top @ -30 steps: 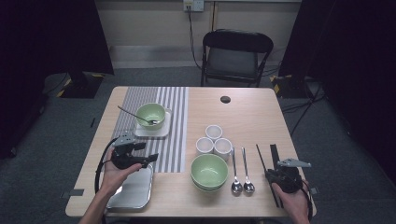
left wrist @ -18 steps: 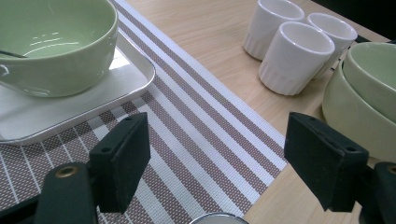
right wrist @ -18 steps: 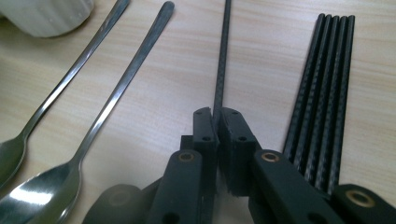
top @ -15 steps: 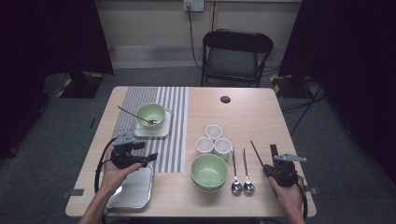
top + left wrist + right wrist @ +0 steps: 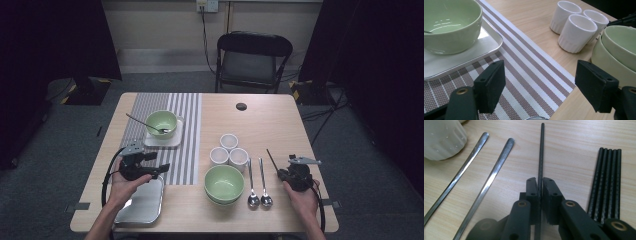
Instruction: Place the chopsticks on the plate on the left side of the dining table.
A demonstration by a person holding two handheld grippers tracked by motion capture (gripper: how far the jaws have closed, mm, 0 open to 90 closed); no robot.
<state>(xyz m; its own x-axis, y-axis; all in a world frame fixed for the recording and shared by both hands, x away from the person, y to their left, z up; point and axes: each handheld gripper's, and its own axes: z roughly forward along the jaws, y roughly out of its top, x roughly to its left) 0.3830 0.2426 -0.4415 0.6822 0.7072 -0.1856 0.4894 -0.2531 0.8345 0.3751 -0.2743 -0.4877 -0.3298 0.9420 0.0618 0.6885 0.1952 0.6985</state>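
1. While the right gripper point(image 5: 539, 185) pinched a single black chopstick point(image 5: 541, 152) between its pressed-together jaws, the stick pointed away from it, just right of the two spoons point(image 5: 259, 184) that lay right of the stacked green bowls point(image 5: 224, 183).
2. More black chopsticks point(image 5: 607, 180) lay bundled farther right of the bowls.
3. Thin, stiff and light, the chopstick looked prone to pivoting; a hold nearer its middle would have steadied it.
4. Left of the bowls, the left gripper point(image 5: 541, 82) hovered over the striped mat point(image 5: 524, 72), jaws spread and empty.
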